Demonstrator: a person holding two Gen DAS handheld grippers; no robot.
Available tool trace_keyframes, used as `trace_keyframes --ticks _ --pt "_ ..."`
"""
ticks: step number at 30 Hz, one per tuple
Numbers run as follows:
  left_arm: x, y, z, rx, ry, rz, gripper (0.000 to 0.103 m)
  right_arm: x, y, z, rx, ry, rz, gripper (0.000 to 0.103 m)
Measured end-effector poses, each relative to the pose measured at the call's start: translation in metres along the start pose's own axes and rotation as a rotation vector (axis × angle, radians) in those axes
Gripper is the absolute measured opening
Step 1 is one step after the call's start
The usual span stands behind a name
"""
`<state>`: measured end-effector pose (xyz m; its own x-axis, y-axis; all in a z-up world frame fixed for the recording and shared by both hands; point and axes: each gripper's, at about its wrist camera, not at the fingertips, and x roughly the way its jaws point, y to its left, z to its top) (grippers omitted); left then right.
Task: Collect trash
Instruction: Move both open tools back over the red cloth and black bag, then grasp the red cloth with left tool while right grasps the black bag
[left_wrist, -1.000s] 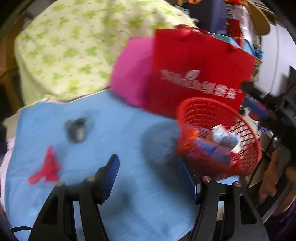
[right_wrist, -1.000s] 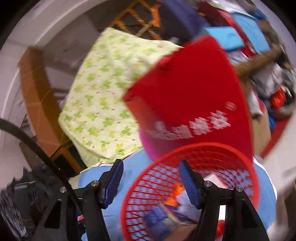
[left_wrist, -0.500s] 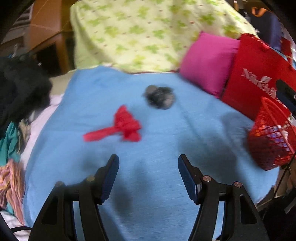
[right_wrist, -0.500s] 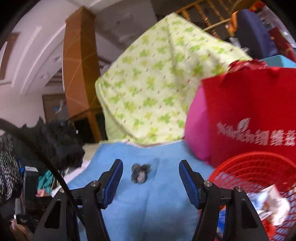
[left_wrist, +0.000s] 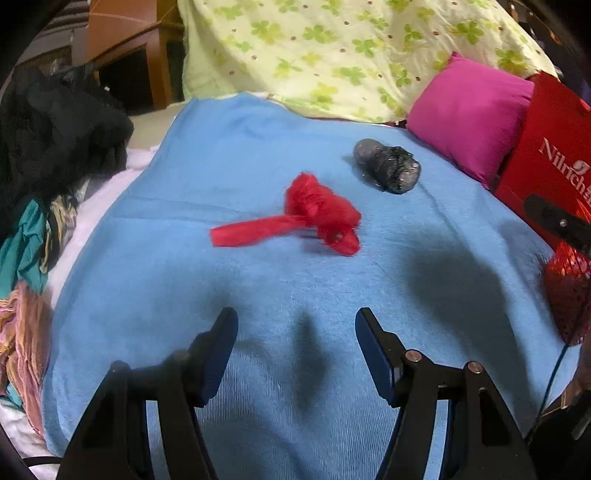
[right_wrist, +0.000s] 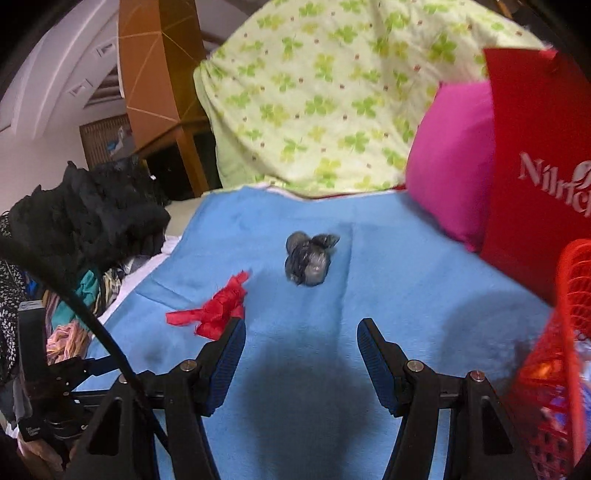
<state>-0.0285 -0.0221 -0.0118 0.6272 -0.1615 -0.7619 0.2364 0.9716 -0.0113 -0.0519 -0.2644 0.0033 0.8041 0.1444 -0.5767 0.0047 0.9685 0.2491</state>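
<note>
A crumpled red plastic bag (left_wrist: 317, 218) lies on the blue blanket (left_wrist: 258, 295), ahead of my left gripper (left_wrist: 295, 332), which is open and empty. A knotted grey-black plastic bag (left_wrist: 388, 166) lies beyond it to the right. In the right wrist view the grey bag (right_wrist: 308, 258) sits ahead of my right gripper (right_wrist: 299, 339), which is open and empty; the red bag (right_wrist: 218, 310) lies just beyond its left finger. The red mesh basket (right_wrist: 557, 369) holding trash stands at the right, also showing in the left wrist view (left_wrist: 569, 288).
A magenta pillow (left_wrist: 469, 114), a red paper bag (left_wrist: 554, 158) and a green-patterned cushion (left_wrist: 351, 51) line the back. A pile of dark and coloured clothes (left_wrist: 48, 155) lies at the left edge. The left gripper's body (right_wrist: 48, 376) shows at lower left.
Both grippers swung left, away from the red basket, toward the red and grey bags. The basket has slid to the right edge of both views. Both stayed open.
</note>
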Motion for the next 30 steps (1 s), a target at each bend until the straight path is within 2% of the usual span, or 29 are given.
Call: trace_keyframes --ticks 7,13,17,23,30 --pt "0.021 0.001 0.040 -0.027 -0.025 -0.025 0.067 0.057 -0.009 0.015 0.054 0.068 0.015 0.067" --pt "0.049 -0.005 0.070 -0.040 -0.057 -0.034 0.067 0.091 -0.037 0.032 0.214 0.099 0.052 0.067" --pt "0.068 -0.011 0.075 -0.033 -0.064 -0.069 0.067 0.115 -0.046 0.047 0.192 0.086 0.029 0.067" --pt "0.089 -0.009 0.082 -0.043 -0.039 -0.086 0.067 0.157 -0.053 0.057 0.201 0.102 0.072 0.067" --pt "0.098 -0.004 0.080 -0.034 -0.014 -0.108 0.067 0.199 -0.036 0.070 0.160 0.114 0.062 0.067"
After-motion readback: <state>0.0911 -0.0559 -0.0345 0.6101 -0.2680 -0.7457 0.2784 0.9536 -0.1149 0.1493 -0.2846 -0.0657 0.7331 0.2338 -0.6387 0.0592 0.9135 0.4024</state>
